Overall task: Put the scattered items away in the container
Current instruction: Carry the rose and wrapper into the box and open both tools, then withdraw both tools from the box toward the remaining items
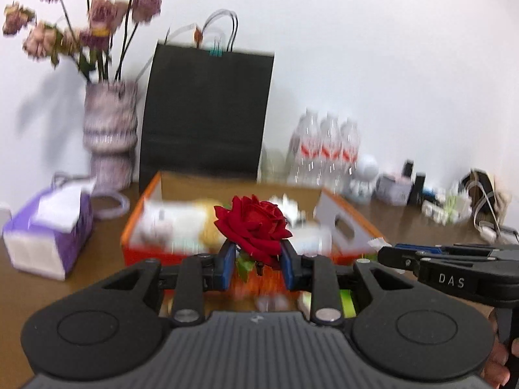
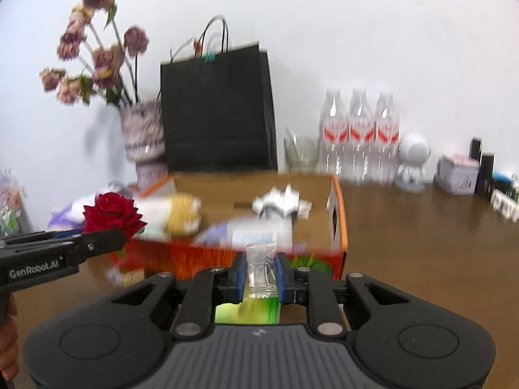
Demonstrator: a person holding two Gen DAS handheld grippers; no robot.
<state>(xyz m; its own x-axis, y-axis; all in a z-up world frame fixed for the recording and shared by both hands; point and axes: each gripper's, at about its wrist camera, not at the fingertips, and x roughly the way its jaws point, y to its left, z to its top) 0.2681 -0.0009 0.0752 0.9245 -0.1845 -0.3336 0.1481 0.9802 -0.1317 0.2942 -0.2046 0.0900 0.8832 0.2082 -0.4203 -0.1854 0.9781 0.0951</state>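
My left gripper (image 1: 258,261) is shut on a red rose (image 1: 253,223) and holds it in front of the orange cardboard box (image 1: 142,253). The rose (image 2: 112,215) and the left gripper (image 2: 107,238) also show at the left of the right wrist view. My right gripper (image 2: 261,270) is shut on a clear plastic sachet (image 2: 261,269), just before the front wall of the box (image 2: 181,257). The box holds a white and yellow soft toy (image 2: 176,214), a white crumpled item (image 2: 282,204) and a flat packet (image 2: 249,231). The right gripper (image 1: 389,253) shows at the right of the left wrist view.
Behind the box stand a black paper bag (image 2: 217,110), a vase of dried flowers (image 2: 142,136), three water bottles (image 2: 358,136) and a white figurine (image 2: 412,162). A purple tissue box (image 1: 48,230) lies left. Small items (image 2: 128,277) lie on the brown table before the box.
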